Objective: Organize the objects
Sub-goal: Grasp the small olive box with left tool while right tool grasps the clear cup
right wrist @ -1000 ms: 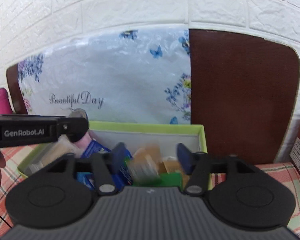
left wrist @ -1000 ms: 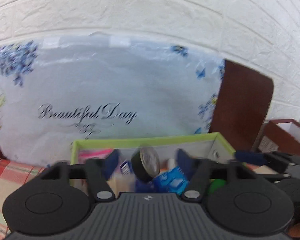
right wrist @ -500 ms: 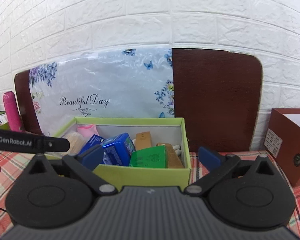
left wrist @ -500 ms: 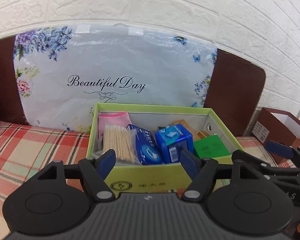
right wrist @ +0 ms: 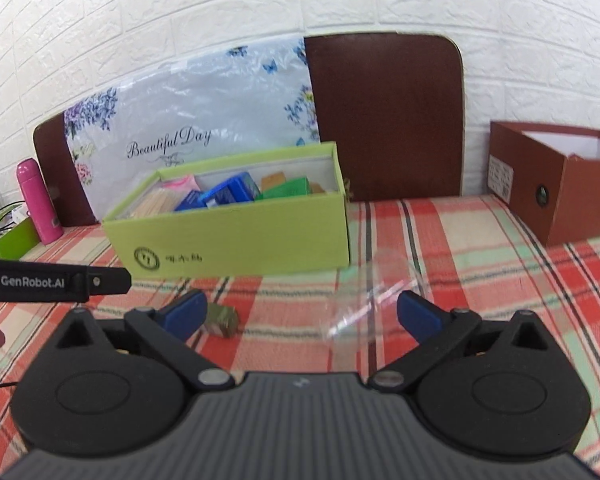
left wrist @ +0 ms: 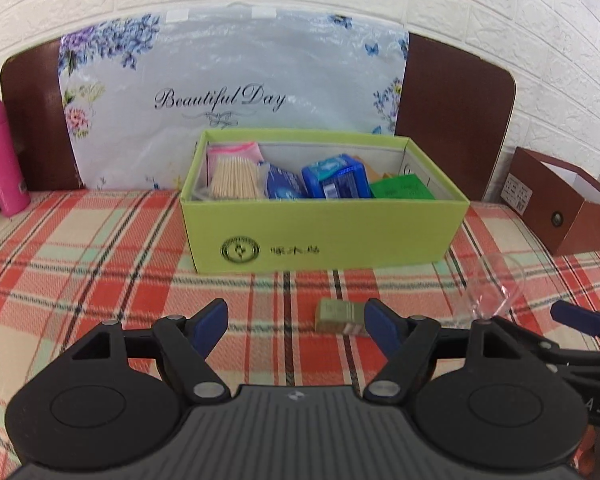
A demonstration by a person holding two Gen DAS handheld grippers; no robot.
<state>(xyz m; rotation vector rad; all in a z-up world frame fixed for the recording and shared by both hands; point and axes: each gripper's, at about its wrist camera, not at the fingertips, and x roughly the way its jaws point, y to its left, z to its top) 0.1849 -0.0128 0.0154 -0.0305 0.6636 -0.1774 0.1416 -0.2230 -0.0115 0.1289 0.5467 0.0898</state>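
Note:
A lime-green box [left wrist: 324, 228] stands on the plaid tablecloth, filled with cotton swabs [left wrist: 236, 178], blue packs [left wrist: 336, 180], a green packet and a pink item. In front of it lie a small olive packet [left wrist: 340, 314] and a clear plastic cup [left wrist: 494, 288] on its side. My left gripper [left wrist: 295, 322] is open and empty, short of the olive packet. My right gripper [right wrist: 302, 312] is open wide and empty. The clear cup [right wrist: 376, 296] lies just ahead between its fingers, untouched. The olive packet [right wrist: 222, 318] sits by its left finger. The green box [right wrist: 236, 236] is behind.
A brown open box [right wrist: 560, 192] stands at the right by the white brick wall. A pink bottle [left wrist: 2, 160] stands at the far left. A floral "Beautiful Day" bag [left wrist: 228, 92] and a brown board [right wrist: 384, 120] lean on the wall behind the green box.
Both grippers have pulled back from over the green box toward the table's front. The blurred items seen between their fingers a second ago are gone; the right jaws have spread wider.

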